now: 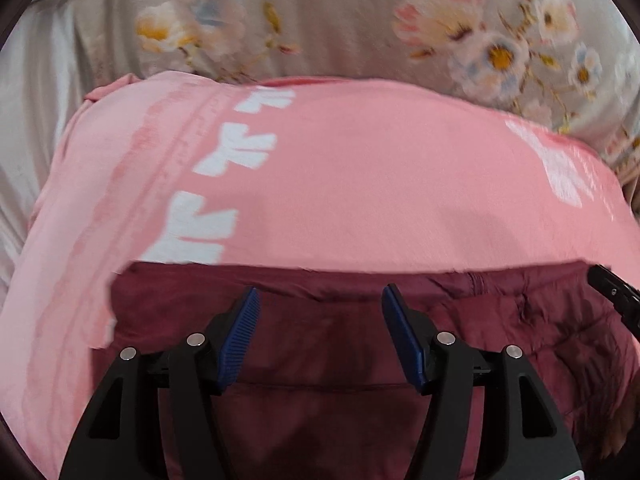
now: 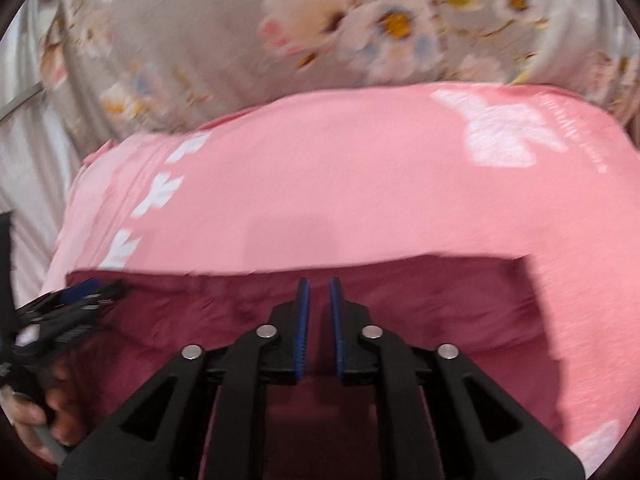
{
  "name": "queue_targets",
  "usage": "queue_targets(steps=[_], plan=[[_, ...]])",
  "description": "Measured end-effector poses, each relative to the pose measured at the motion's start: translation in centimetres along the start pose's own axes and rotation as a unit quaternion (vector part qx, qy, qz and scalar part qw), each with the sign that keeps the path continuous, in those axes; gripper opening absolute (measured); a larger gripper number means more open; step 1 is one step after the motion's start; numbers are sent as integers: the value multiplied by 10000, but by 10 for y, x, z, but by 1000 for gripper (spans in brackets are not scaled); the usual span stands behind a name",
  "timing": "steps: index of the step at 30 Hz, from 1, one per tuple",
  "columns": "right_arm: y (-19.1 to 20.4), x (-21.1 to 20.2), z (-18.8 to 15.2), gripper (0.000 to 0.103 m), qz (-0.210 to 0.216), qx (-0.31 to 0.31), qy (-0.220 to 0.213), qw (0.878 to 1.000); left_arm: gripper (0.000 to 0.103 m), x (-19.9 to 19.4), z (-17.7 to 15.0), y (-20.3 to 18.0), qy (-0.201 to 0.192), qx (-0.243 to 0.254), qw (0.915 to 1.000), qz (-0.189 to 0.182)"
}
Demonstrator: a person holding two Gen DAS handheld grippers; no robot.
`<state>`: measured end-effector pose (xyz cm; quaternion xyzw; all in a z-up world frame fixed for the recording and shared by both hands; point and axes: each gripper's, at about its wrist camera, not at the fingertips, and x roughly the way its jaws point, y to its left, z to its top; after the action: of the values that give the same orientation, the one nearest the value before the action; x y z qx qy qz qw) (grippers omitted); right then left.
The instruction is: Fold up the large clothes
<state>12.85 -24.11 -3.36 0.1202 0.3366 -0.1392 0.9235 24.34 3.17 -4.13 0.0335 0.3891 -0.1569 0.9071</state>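
Both grippers empty above the maroon garment; its far edge runs side to side just ahead of the tips.

Left wrist view: left gripper (image 1: 318,300) gapes wide, nothing between the pads. Maroon garment (image 1: 320,380) lies directly beneath, on a pink blanket (image 1: 360,180) spread over the floral bedsheet (image 1: 340,20); its far edge runs left-right just beyond the tips. The right gripper's tip shows at the right edge.
Right wrist view: right gripper (image 2: 319,292) stands at a narrow slit, empty. Garment (image 2: 420,312) below and to both sides, far edge close ahead. Left gripper (image 2: 86,290) sits near the garment's far-left corner. Judgement: both arms equally near.
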Motion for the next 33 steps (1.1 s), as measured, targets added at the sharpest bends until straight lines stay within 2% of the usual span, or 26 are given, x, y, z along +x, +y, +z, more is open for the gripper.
queue_targets(steps=[2,3,5,8,12,17,27,30,33], plan=[[-26,8,0,15,-425,163,117,9989,64,-2,6,22,3,-233,9997,80],[-35,11,-3,15,-489,253,189,9983,64,1,7,37,41,-395,9990,191],[-55,19,-14,14,-476,545,351,9968,64,12,5,59,188,-657,9970,360],[-68,20,-24,12,-313,777,385,9957,66,36,-9,79,437,-955,9942,246],[-70,23,-30,12,-285,823,381,9955,70,43,-22,71,270,-755,9957,456],[-72,27,-33,12,-299,829,384,9954,74,51,-23,58,280,-442,9957,761],[-72,31,-30,13,-341,822,331,9955,76,57,-21,57,288,-400,9951,854],[-56,17,-25,16,-738,546,201,9956,76,56,-20,59,265,-448,9956,784],[-5,-27,-25,16,-73,86,-176,9998,76,32,-21,70,242,-726,9952,608]])
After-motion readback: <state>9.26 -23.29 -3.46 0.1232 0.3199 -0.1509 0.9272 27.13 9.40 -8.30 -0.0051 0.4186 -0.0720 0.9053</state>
